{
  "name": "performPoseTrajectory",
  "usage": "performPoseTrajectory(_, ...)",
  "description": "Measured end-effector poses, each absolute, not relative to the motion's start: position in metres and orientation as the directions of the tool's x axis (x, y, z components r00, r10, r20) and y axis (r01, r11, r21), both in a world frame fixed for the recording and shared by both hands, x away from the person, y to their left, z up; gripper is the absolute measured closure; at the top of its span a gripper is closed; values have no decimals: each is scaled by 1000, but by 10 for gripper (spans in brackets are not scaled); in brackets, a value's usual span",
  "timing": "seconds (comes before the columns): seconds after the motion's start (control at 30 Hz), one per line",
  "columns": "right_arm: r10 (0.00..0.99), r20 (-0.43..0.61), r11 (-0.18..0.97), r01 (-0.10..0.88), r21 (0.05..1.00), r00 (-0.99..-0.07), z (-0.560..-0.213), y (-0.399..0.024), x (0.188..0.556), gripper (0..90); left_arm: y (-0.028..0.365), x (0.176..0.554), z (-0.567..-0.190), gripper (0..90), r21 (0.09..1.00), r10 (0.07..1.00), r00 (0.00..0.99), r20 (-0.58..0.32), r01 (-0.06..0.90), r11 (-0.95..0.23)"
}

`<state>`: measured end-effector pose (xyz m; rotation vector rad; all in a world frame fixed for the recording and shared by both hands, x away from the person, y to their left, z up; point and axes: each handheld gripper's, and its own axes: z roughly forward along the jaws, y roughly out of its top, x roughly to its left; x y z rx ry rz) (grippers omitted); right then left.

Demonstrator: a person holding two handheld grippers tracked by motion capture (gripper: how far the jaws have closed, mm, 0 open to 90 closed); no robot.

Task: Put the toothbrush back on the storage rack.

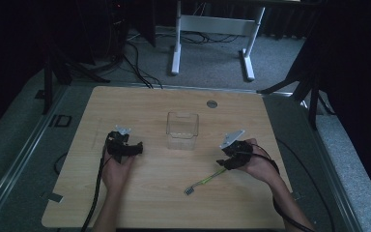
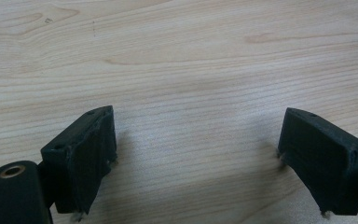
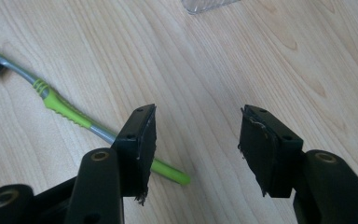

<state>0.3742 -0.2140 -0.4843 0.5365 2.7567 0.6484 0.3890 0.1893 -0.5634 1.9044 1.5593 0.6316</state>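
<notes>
R gripper agape beside toothbrush (fingers w/ nothing between).

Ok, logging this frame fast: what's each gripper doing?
Left gripper: open, holding nothing.
Right gripper: open, holding nothing; the toothbrush lies on the table beside it.
</notes>
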Motion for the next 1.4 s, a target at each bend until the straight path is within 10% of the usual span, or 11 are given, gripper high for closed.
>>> performPoseTrajectory(1.4,244,-180,908,159,388,-953,-475,-193,368,476,189,389,-563,118,702,980,200,-7,699,-138)
